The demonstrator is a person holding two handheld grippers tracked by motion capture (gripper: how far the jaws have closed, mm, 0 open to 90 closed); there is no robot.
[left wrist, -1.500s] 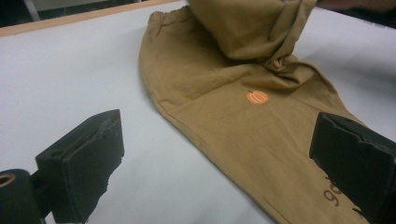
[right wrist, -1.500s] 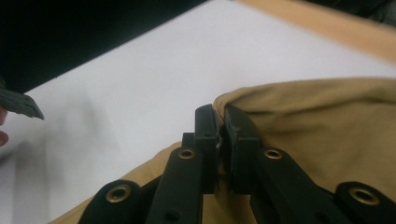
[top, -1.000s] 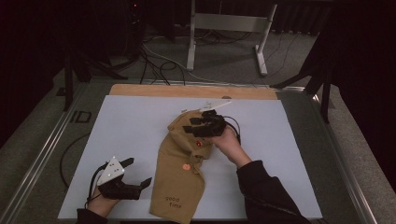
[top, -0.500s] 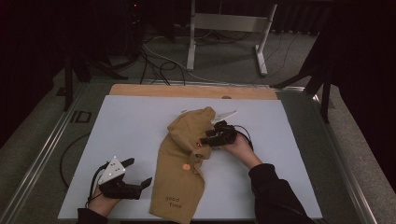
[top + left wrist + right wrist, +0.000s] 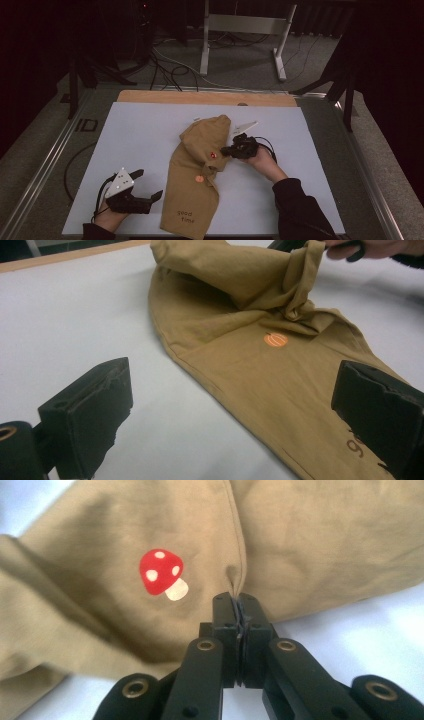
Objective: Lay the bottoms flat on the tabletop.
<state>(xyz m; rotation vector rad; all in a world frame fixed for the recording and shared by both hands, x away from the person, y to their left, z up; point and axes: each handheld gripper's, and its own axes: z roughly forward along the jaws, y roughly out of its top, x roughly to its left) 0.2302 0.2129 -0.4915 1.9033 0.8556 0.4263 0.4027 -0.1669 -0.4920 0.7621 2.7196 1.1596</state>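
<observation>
White tabletop [image 5: 145,135] carries tan garment [image 5: 195,185]; right tongs [image 5: 239,611] pinch its hem, left tongs [image 5: 240,410] gape wide.

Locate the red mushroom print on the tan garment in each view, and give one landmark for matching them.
High view: mushroom sits mid-garment, just left of the right gripper.
Left gripper view: I cannot make it out; it may be hidden in the bunched fold at upper right.
Right gripper view: mushroom left of centre, up and left of the jaws shut on the hem.
Shared landmark: the tan garment on the white table.
</observation>
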